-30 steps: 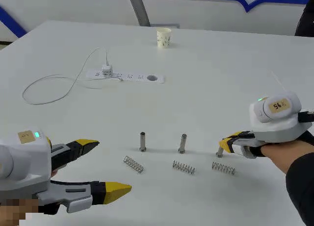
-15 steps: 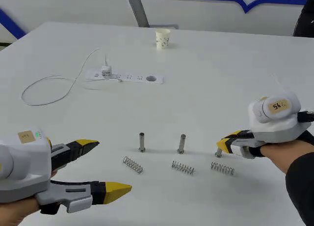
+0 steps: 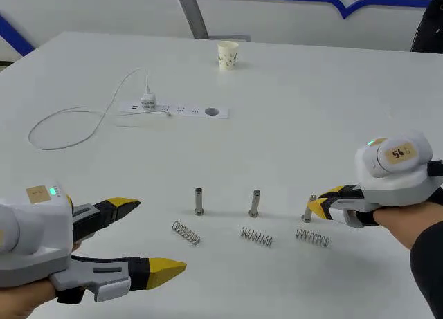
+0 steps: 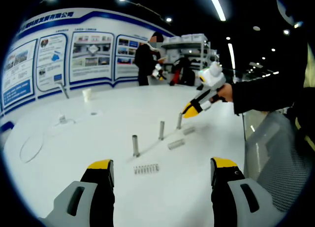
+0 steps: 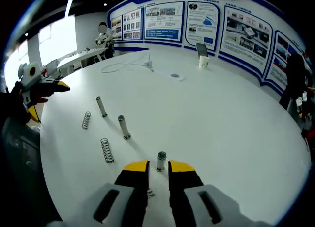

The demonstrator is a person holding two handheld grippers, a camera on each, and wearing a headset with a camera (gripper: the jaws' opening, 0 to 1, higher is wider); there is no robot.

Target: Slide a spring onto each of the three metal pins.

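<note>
Three metal pins stand upright in a row on the white table: left pin (image 3: pixel 199 201), middle pin (image 3: pixel 255 203), right pin (image 3: pixel 309 208). A spring lies in front of each: left spring (image 3: pixel 185 232), middle spring (image 3: pixel 257 237), right spring (image 3: pixel 312 238). My right gripper (image 3: pixel 320 207) sits at the right pin (image 5: pixel 161 160), its jaws drawn close with the pin between the tips. My left gripper (image 3: pixel 149 237) hovers open at the lower left, well short of the left spring (image 4: pixel 146 168), with nothing between its jaws.
A paper cup (image 3: pixel 228 55) stands far back on the table. A white power strip (image 3: pixel 173 109) with a looping cable (image 3: pixel 69 125) lies mid-left. People stand beyond the table's far edge in the left gripper view.
</note>
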